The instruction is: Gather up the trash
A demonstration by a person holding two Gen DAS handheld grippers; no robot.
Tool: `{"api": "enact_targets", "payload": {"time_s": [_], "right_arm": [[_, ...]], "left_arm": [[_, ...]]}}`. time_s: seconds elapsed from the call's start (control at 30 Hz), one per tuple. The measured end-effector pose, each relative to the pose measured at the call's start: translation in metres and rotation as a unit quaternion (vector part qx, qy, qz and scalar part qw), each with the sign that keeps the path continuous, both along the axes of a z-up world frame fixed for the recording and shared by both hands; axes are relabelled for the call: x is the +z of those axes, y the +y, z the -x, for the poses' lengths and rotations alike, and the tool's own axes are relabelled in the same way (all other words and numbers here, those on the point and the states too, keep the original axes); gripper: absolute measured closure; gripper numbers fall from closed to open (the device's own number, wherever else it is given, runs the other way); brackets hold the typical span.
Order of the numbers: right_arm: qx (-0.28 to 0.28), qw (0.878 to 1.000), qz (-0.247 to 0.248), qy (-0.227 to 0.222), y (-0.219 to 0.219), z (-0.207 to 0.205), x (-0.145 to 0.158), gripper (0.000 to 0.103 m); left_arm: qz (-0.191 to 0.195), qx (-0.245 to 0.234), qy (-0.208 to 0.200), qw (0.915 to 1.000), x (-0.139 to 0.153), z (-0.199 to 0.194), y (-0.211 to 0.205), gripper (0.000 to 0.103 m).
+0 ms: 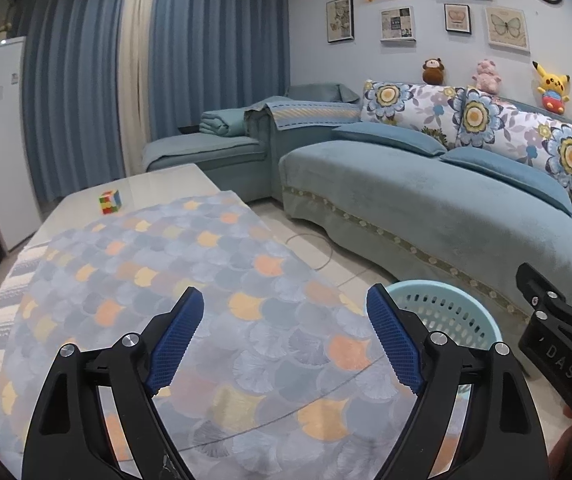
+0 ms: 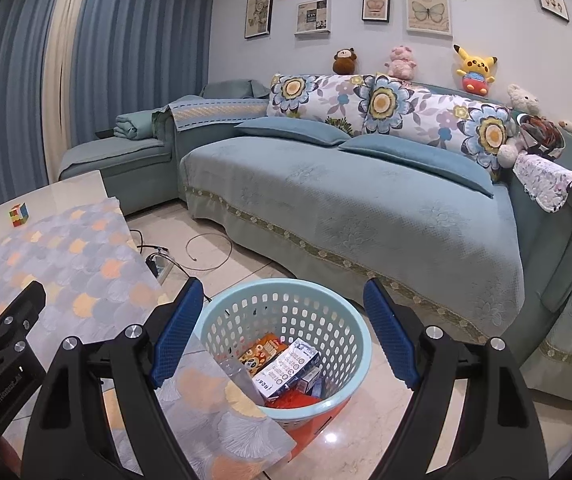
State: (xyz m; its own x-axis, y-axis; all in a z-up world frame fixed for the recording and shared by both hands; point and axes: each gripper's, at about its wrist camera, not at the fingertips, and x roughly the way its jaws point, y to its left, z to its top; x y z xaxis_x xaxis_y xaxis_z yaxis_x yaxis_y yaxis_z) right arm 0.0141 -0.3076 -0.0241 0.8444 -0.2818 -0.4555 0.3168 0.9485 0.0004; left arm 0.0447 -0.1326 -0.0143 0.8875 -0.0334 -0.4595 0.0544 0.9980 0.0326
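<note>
A light blue perforated basket (image 2: 349, 332) stands on the floor by the table's corner. It holds trash: a white and blue carton (image 2: 289, 366), an orange box (image 2: 264, 350), a clear plastic piece and red wrappers. My right gripper (image 2: 284, 320) is open and empty above the basket. My left gripper (image 1: 286, 320) is open and empty over the patterned tablecloth (image 1: 166, 280). The basket's rim (image 1: 445, 288) shows in the left wrist view, right of the table. The right gripper (image 1: 557, 300) shows at that view's right edge.
A Rubik's cube (image 1: 110, 201) sits on the bare far end of the table (image 1: 158, 184). A blue sofa (image 2: 345, 208) with floral cushions and plush toys stands behind the basket. Cables and a power strip (image 2: 158, 264) lie on the tiled floor. Curtains hang at the back left.
</note>
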Motion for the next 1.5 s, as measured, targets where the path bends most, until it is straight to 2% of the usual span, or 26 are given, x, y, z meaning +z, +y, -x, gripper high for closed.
{"api": "enact_targets", "payload": {"time_s": [0.37,0.53,1.5], "right_arm": [[0.002,1.0,0.014,-0.002,0.0032,0.002,0.0034,0.025],[0.004,1.0,0.01,0.001,0.0016,0.0007,0.0024,0.025],[0.012,1.0,0.01,0.007,0.0033,-0.0031,0.0004,0.025]], "left_arm": [[0.01,0.006,0.001,0.9999,0.0005,-0.0016,0.0043,0.02],[0.01,0.005,0.0,0.9999,-0.0002,-0.0008,0.0032,0.018],[0.021,-0.006,0.005,0.9998,-0.0001,0.0026,-0.0006,0.017]]}}
